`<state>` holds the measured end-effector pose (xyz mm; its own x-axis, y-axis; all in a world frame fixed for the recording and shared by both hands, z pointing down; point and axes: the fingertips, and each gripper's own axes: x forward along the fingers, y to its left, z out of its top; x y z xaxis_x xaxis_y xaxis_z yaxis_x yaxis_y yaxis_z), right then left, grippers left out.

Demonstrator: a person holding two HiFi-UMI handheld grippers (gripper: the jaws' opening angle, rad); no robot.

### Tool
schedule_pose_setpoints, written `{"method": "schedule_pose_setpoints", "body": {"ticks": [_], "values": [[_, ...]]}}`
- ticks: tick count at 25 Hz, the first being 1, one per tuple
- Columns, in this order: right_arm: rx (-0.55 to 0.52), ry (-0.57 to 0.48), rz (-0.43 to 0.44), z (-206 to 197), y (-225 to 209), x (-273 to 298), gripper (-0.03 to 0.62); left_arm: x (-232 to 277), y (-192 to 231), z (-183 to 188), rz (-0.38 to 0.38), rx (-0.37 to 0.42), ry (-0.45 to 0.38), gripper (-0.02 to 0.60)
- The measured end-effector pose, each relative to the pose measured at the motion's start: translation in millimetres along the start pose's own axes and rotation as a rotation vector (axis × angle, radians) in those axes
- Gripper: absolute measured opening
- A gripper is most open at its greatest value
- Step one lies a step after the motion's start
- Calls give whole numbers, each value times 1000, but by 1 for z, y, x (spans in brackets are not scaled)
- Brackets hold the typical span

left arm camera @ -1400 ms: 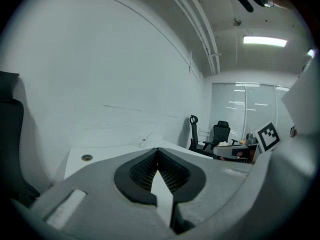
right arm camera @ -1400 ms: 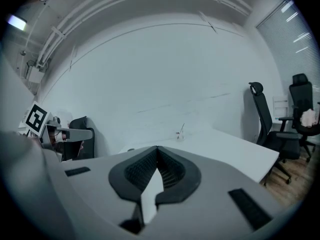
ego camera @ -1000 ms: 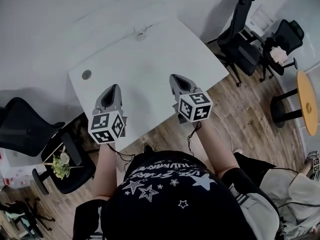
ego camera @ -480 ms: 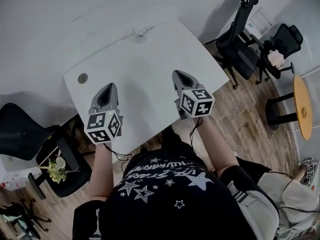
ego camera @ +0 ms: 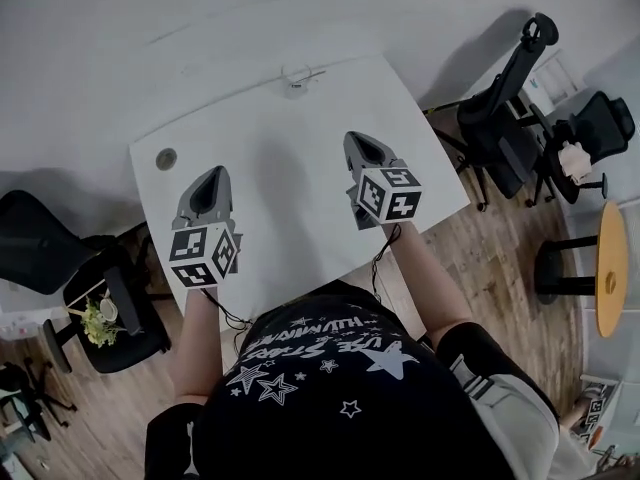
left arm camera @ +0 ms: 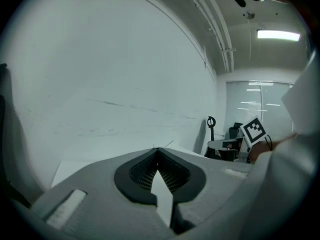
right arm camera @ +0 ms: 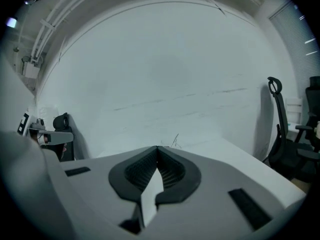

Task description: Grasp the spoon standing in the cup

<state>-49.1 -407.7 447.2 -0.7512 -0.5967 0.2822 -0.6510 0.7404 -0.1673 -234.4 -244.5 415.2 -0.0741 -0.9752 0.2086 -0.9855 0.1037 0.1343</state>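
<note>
You've moved both claws forward over the desk (ego camera: pixel 285 183) in the last second, so the left claw (ego camera: pixel 214 173) and right claw (ego camera: pixel 353 138) are nearer the cup (ego camera: pixel 297 79). It stands at the desk's far edge, well apart from both; the thin lines rising from it are likely the spoon (right arm camera: pixel 175 139). Both claws are pressed together and empty, so this looks like approach only, and you'd need to spread one before closing on the spoon.
</note>
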Motion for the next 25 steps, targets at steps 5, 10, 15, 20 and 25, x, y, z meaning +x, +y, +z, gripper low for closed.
{"method": "schedule_pose_setpoints", "body": {"ticks": [5,10,15,20,25], "values": [[-10,29,59,4,-26,34,9,29,-9,4,50,-21,8,8],[-13,63,119,2,-45,67,36,57,-15,2,96,-33,16,8],[-23,80,159,5,-64,100,72,81,-17,1,145,-45,23,8],[-28,96,226,0,-70,137,184,98,-9,-9,203,-57,53,8],[-5,95,232,0,-81,172,190,118,-1,-18,234,-61,82,8]]}}
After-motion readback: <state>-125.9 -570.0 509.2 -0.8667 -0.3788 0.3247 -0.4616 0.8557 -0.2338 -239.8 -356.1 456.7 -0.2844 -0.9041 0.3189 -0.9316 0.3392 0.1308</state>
